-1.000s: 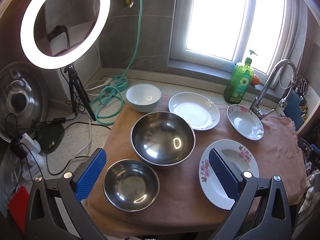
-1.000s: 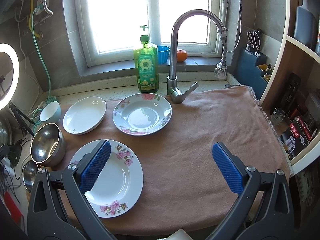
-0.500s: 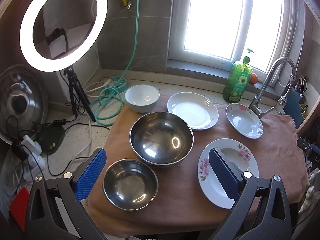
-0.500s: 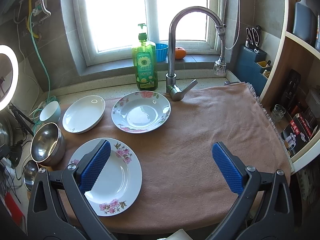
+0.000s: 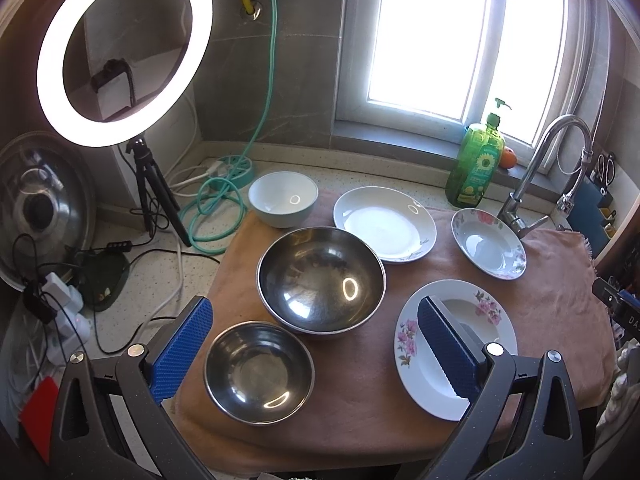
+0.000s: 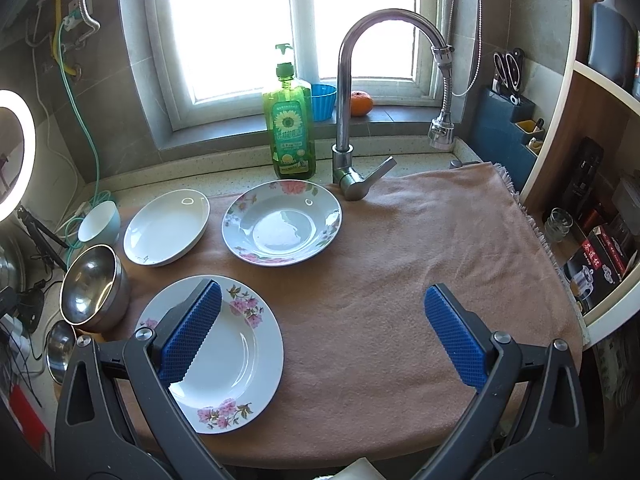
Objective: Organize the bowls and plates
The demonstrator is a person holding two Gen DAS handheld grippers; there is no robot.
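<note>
Six dishes sit on the brown cloth (image 6: 420, 264), all upright with their open sides facing up; being round, none has a long axis. There are three plates: a near floral plate (image 6: 236, 356), a far floral plate (image 6: 282, 228) by the faucet (image 6: 348, 92), and a plain white plate (image 6: 166, 226) to its left. There are three bowls: a large steel bowl (image 5: 320, 280) at the centre left, a small steel bowl (image 5: 258, 372) near it, and a white bowl (image 5: 283, 198) at the far left edge. The left gripper (image 5: 312, 348) and right gripper (image 6: 320, 336) both hover with jaws spread wide, holding nothing.
</note>
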